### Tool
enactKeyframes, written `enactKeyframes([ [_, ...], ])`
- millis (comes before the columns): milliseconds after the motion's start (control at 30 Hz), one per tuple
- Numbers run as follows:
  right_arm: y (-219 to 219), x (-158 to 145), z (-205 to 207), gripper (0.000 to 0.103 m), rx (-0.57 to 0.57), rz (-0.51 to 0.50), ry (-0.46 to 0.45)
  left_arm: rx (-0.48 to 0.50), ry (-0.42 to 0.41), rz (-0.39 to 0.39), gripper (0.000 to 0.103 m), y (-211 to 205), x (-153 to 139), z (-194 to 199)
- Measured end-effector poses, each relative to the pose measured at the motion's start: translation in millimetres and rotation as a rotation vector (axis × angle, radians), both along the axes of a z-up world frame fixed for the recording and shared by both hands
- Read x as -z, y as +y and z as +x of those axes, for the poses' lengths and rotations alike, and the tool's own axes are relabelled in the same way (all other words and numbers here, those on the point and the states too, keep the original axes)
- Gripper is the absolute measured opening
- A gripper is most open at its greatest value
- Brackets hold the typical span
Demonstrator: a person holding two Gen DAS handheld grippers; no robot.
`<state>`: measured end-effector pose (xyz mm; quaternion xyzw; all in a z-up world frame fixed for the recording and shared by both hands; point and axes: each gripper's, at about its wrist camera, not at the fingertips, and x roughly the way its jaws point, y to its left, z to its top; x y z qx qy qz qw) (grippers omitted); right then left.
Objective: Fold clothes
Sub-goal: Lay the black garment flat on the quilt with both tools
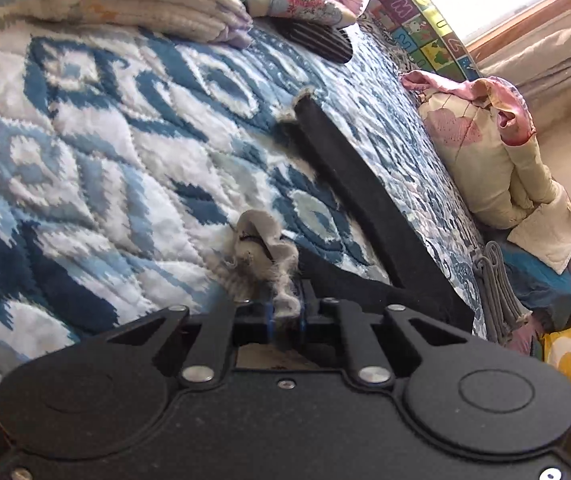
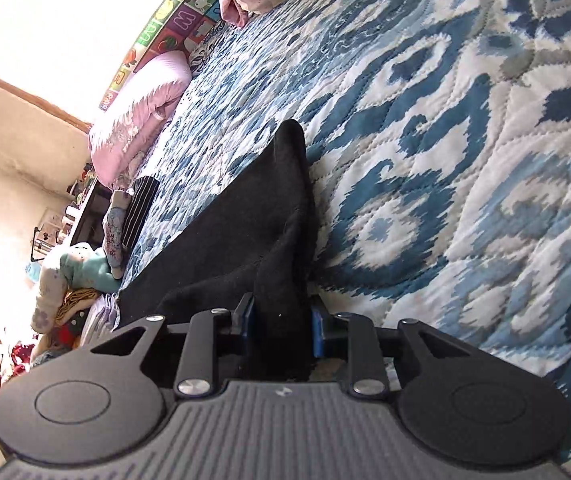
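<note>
Left wrist: left hand-held gripper (image 1: 285,314) pinches black garment's (image 1: 365,184) fleecy edge; right hand-held gripper (image 2: 281,320) clamps its fold.

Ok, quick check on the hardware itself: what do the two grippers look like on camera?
Left gripper: smooth matte black body, two round discs, silver pivot screws, blue finger pads. Right gripper: the same black linkage, discs and silver screws, blue pads, but a ribbed grey centre panel. No cables or sleeves visible.
</note>
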<state>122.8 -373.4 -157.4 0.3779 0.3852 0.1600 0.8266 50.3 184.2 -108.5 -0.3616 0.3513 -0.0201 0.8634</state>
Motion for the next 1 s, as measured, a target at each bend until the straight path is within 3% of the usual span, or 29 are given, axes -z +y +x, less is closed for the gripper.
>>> enactKeyframes([
  [100, 1.4, -5.0, -2.5, 0.027, 0.011, 0.009, -0.028, 0.050, -0.107, 0.104, 0.008, 5.6, -36.0, -7.5],
  [133, -2.6, -13.2, -1.4, 0.027, -0.001, -0.030, -0.034, 0.066, -0.100, 0.129, 0.008, 7.2, -37.0, -7.5],
  [167, -3.9, -16.6, 5.3, 0.026, -0.029, -0.066, -0.015, 0.080, -0.086, 0.149, 0.008, 9.0, -36.3, -7.1],
  [200, -1.8, -12.2, 8.1, 0.027, -0.069, -0.097, 0.020, 0.098, -0.019, 0.163, 0.009, 9.3, -26.3, -2.0],
  [233, -2.5, -9.5, 7.8, 0.039, -0.065, -0.093, 0.031, 0.116, 0.063, 0.182, 0.010, 9.8, -12.9, 2.7],
  [267, -3.2, -6.7, 7.5, 0.042, -0.061, -0.089, 0.041, 0.101, 0.116, 0.175, 0.017, 12.6, -2.3, 1.9],
  [300, -3.8, -3.9, 7.3, 0.043, -0.058, -0.084, 0.052, 0.080, 0.162, 0.164, 0.017, 15.9, 7.6, 0.2],
  [433, -5.6, 6.7, 6.3, 0.065, -0.043, -0.069, 0.091, 0.044, 0.152, 0.098, 0.030, 20.4, 17.7, -11.5],
  [600, 13.1, 7.5, 1.4, 0.063, -0.033, -0.128, 0.059, 0.015, 0.164, 0.142, 0.031, 6.0, 26.3, -4.2],
  [633, 18.6, 8.6, -5.5, 0.056, -0.040, -0.149, 0.048, 0.003, 0.163, 0.149, 0.022, 3.3, 28.8, -3.9],
  [667, 25.3, 8.6, -7.0, 0.039, -0.052, -0.172, 0.037, 0.004, 0.155, 0.155, 0.008, 0.3, 30.3, -3.4],
  [700, 32.3, 8.3, -8.2, 0.027, -0.072, -0.198, 0.030, 0.000, 0.136, 0.166, 0.008, -3.1, 27.2, -4.8],
  [767, 38.1, 0.9, -11.3, 0.026, -0.084, -0.254, 0.010, -0.007, 0.048, 0.180, 0.007, -4.7, 7.3, -14.1],
  [833, 29.4, -13.5, -15.6, 0.026, -0.065, -0.248, -0.014, -0.013, -0.045, 0.193, 0.008, -5.9, -13.6, -23.9],
  [900, 27.1, -19.0, -14.4, 0.026, -0.083, -0.279, 0.005, 0.006, 0.017, 0.211, 0.014, -4.6, -10.5, -19.7],
  [933, 29.6, -15.3, -10.9, 0.029, -0.109, -0.306, 0.030, 0.026, 0.096, 0.230, 0.024, -3.6, -1.6, -14.6],
  [967, 31.6, -12.5, -9.5, 0.039, -0.128, -0.334, 0.045, 0.047, 0.179, 0.251, 0.026, -2.6, 7.7, -9.4],
  [1000, 33.6, -9.7, -8.0, 0.039, -0.147, -0.362, 0.060, 0.028, 0.188, 0.276, 0.026, -0.3, 8.7, -11.6],
])
